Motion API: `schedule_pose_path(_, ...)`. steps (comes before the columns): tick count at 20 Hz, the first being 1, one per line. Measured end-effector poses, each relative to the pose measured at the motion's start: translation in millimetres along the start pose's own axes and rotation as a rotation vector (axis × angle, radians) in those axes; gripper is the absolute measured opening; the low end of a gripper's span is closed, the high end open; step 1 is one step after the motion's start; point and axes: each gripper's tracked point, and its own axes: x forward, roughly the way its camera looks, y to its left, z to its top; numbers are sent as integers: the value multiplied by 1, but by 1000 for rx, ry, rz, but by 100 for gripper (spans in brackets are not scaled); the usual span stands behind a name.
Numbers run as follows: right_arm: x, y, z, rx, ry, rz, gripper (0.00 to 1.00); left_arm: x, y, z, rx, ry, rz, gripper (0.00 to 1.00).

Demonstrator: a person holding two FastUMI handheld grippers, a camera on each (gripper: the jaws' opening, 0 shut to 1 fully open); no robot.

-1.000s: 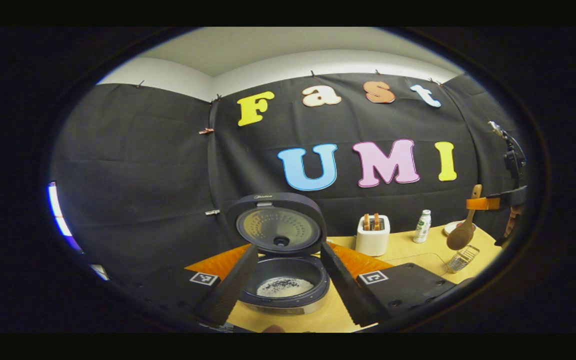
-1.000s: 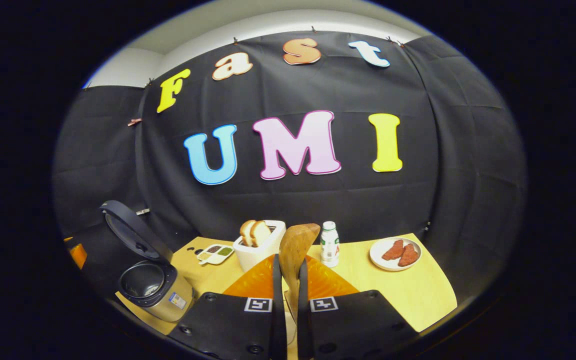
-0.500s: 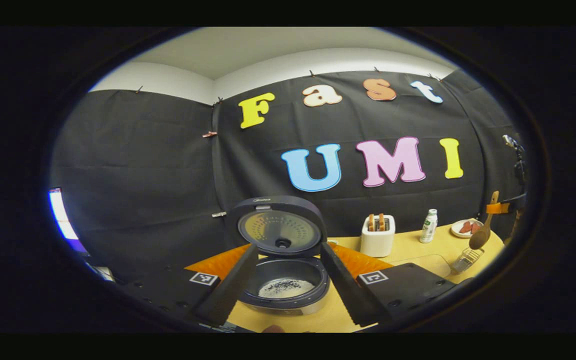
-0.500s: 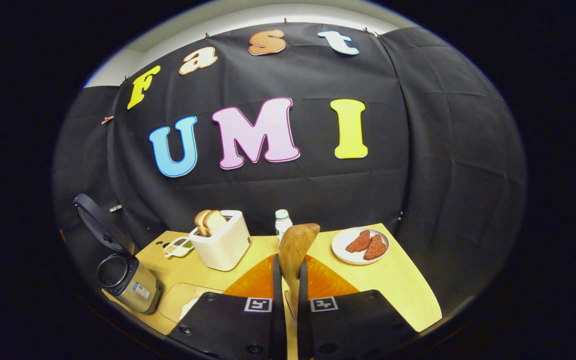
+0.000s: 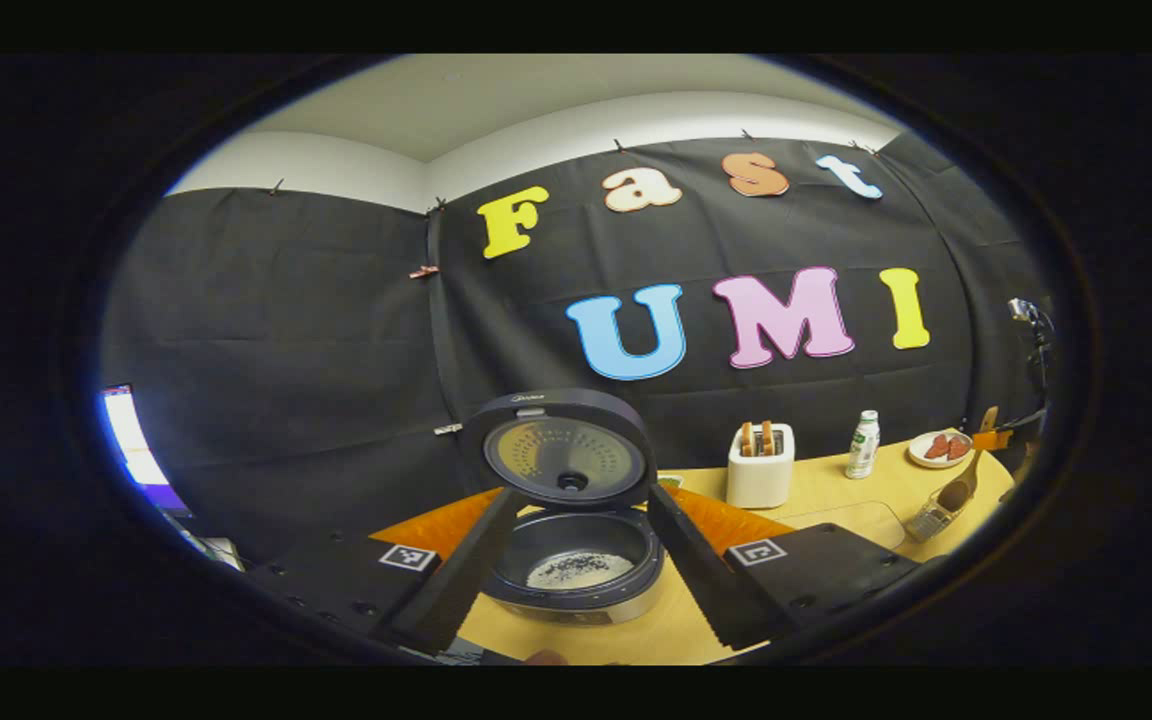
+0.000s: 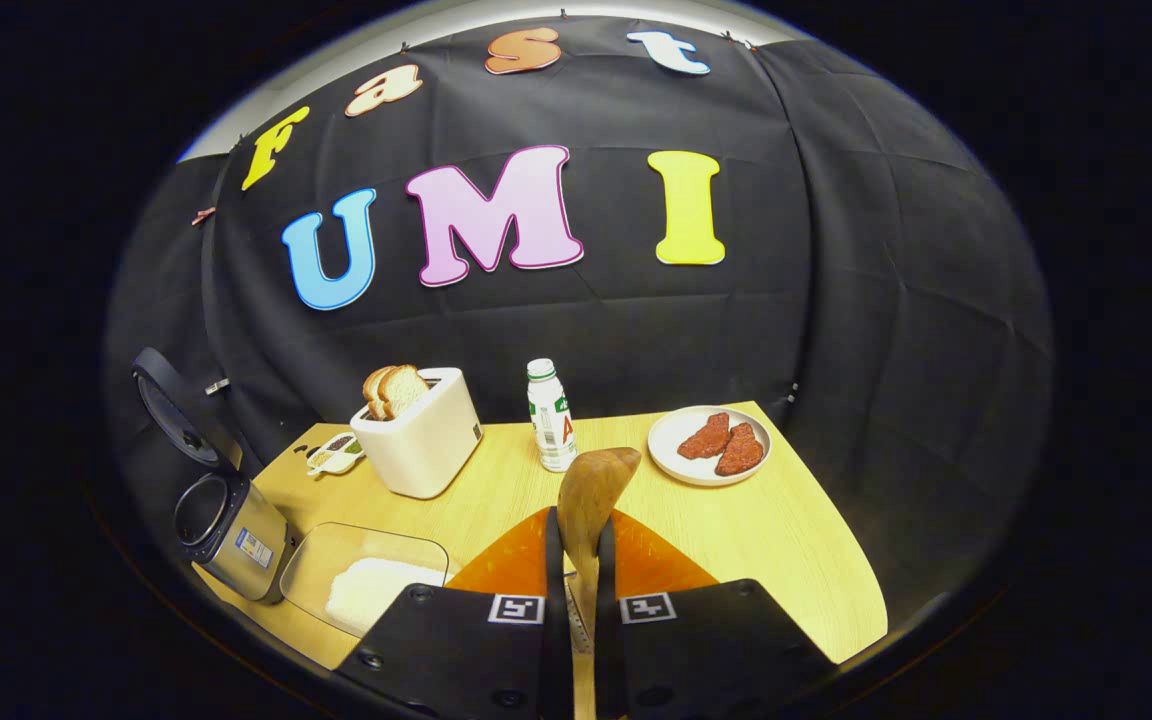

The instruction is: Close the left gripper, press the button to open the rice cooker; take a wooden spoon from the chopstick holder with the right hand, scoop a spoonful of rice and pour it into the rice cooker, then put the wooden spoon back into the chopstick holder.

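Since the earlier frames we have carried the spoon [image 6: 591, 490] away from the cooker [image 6: 226, 525] and down toward the table [image 6: 786, 560]; in the right gripper view the toaster [image 6: 421, 440], bottle [image 6: 551, 415] and plate [image 6: 701, 445] now sit lower and nearer. The right gripper [image 6: 576, 560] is clamped narrow on the spoon's handle, bowl pointing up and forward. In the left gripper view the spoon [image 5: 961, 490] hangs bowl-down just above the wire holder [image 5: 931, 522]. The left gripper [image 5: 571, 560] stands wide, empty, its fingers framing the cooker [image 5: 576, 560].

The risk, we judge: the holder looks light and lies tilted, so a spoon coming in off-angle could catch its rim and push it over or slide it off the table edge.

Cooker: lid up, a patch of rice with dark specks on the pot floor. The clear tray [image 6: 371, 580] holds a heap of white rice. Toaster holds two slices; the plate two reddish pieces
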Motion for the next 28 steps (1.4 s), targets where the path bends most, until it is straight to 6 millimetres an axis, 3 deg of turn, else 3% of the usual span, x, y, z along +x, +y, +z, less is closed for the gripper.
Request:
schedule_pose_path(6,-3,-7,-30,12,86,-23,13,-4,12,-3,-33,11,19,91)
schedule_pose_path(11,-11,-15,-52,21,156,-62,20,-10,18,-5,-33,10,18,91)
schedule_pose_path(12,2,-16,-47,28,133,-81,23,-9,18,-4,-35,10,15,91)
schedule_pose_path(17,-11,-28,-39,75,97,-136,34,-9,15,-2,-46,3,-3,90)
schedule_pose_path(18,-13,-30,-37,80,92,-144,30,-8,14,-2,-46,3,-7,90)
schedule_pose_path(19,-16,-34,-33,84,82,-158,36,-6,14,-2,-47,0,-9,90)
schedule_pose_path(23,-30,-45,-10,103,11,-200,39,1,16,3,-64,-15,-22,90)
schedule_pose_path(24,-33,-45,-3,105,-6,-203,30,4,17,4,-63,-17,-26,90)
schedule_pose_path(25,-37,-43,2,106,-15,-202,37,6,18,5,-60,-21,-30,90)
schedule_pose_path(28,-44,-29,12,111,-39,-179,37,16,24,10,-64,-39,-33,90)
